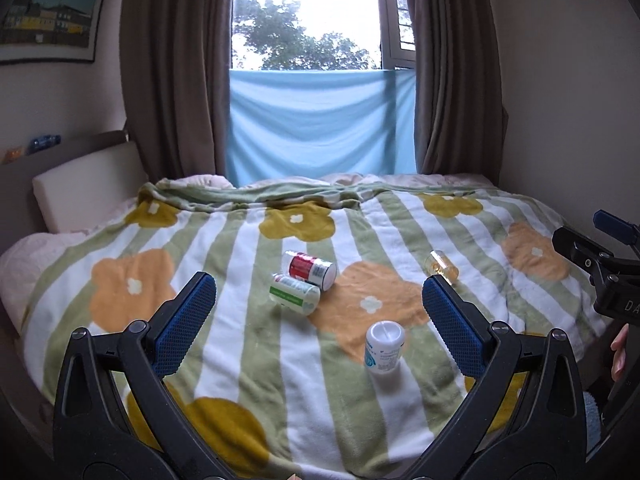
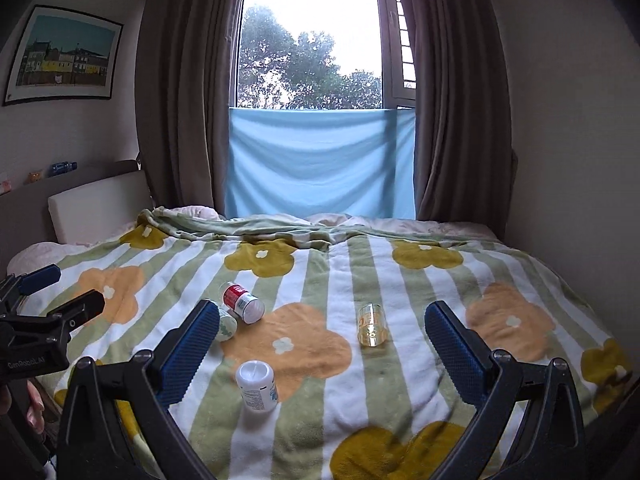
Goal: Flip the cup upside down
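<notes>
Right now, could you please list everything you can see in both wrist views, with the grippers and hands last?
Glass cup: one, clear with yellowish print, on the blanket, right of the bottles.
Red-label bottle: one, on its side, mid-blanket.
Green-label bottle: one, on its side, touching the red one.
White bottle: one, standing, nearest the cameras.
Blanket: one, green-white stripes with flowers, covering the bed.
Blue cloth: one, across the lower window.
Curtains: two, brown, flanking the window.
Framed picture: one, left wall.
Left gripper: open, empty.
Right gripper: open, empty.
Hand: fingers at the frame's right edge.
</notes>
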A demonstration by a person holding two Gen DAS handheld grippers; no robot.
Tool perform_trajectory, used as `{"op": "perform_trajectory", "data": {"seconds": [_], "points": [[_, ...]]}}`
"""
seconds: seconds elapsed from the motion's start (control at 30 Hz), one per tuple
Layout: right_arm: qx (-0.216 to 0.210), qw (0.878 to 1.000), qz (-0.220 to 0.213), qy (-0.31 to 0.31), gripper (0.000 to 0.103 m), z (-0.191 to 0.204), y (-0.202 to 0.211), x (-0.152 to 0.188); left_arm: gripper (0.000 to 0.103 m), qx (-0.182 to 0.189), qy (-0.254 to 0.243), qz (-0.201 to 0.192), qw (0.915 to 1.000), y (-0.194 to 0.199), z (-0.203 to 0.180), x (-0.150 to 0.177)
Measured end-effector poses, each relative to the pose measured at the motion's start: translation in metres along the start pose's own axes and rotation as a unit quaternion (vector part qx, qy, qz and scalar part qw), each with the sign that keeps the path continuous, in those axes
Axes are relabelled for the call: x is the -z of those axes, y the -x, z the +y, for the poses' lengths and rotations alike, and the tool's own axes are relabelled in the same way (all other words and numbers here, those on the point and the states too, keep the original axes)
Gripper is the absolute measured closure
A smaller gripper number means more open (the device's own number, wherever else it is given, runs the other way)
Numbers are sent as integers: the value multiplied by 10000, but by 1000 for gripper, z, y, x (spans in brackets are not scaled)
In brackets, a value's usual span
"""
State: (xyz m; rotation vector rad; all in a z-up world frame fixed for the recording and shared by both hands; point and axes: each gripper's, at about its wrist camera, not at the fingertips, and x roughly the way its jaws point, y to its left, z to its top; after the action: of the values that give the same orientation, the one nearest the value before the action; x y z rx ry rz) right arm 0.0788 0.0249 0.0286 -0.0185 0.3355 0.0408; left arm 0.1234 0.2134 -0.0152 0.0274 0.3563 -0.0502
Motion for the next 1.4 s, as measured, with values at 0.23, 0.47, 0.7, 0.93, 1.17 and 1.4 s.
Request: {"op": "perform_trajectory", "data": {"seconds": [0.23,0.47,0.7,0.93,1.17,1.4], "points": [[149,9999,-54,-69,0,-1,12,6,0,-39,151,-194,9997,22,0,-1],[190,9997,-113,-55,0,-2,20,6,0,-38,119,-281,9995,27,-7,0],[184,9997,-133,-48,0,-1,22,6,0,39,219,-252,9994,27,-10,2],[214,9997,-132,-81,0,-5,23,2,0,87,322,-257,9991,25,-12,4],[289,9994,-148,-99,0,-9,20,0,0,87,312,-263,9991,24,-12,3],[309,9994,-147,-92,0,-9,20,0,0,93,330,-257,9991,24,-11,3]]}}
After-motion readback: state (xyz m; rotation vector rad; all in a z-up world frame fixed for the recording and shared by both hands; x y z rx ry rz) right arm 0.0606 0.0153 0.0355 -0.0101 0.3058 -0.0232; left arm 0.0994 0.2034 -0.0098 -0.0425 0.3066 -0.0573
